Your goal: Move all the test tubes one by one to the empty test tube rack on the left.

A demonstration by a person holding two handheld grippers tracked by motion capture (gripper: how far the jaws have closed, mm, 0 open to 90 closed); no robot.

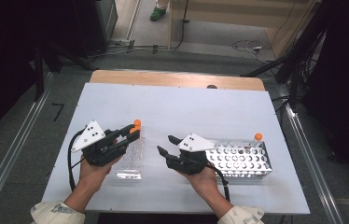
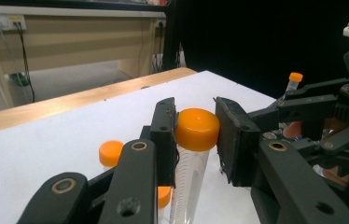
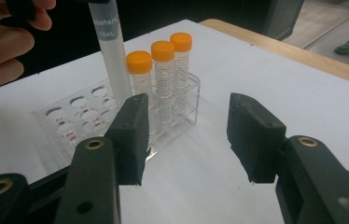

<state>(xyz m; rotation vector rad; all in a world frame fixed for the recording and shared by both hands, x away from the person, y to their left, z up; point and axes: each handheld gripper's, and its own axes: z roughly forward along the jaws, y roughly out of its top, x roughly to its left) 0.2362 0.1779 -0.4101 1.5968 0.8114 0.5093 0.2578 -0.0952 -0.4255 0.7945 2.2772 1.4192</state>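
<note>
My left gripper (image 2: 196,127) is shut on the orange cap of a clear tube (image 2: 189,182). It holds the tube upright over a clear plastic rack (image 3: 77,122). In the right gripper view this held tube (image 3: 112,56) stands taller than three orange-capped tubes (image 3: 163,70) seated in the rack's end row; its lower end is hidden behind my jaw. In the high view the left gripper (image 1: 132,132) is over the clear rack (image 1: 129,163). My right gripper (image 1: 167,143) is open and empty, just right of that rack, its jaws (image 3: 191,126) facing it.
A perforated metal rack (image 1: 240,159) lies right of the right hand, with one small orange-capped tube (image 1: 258,136) at its far right corner. The white board (image 1: 186,107) lies on a wooden table (image 1: 172,78). Floor cables and dark stands surround the table.
</note>
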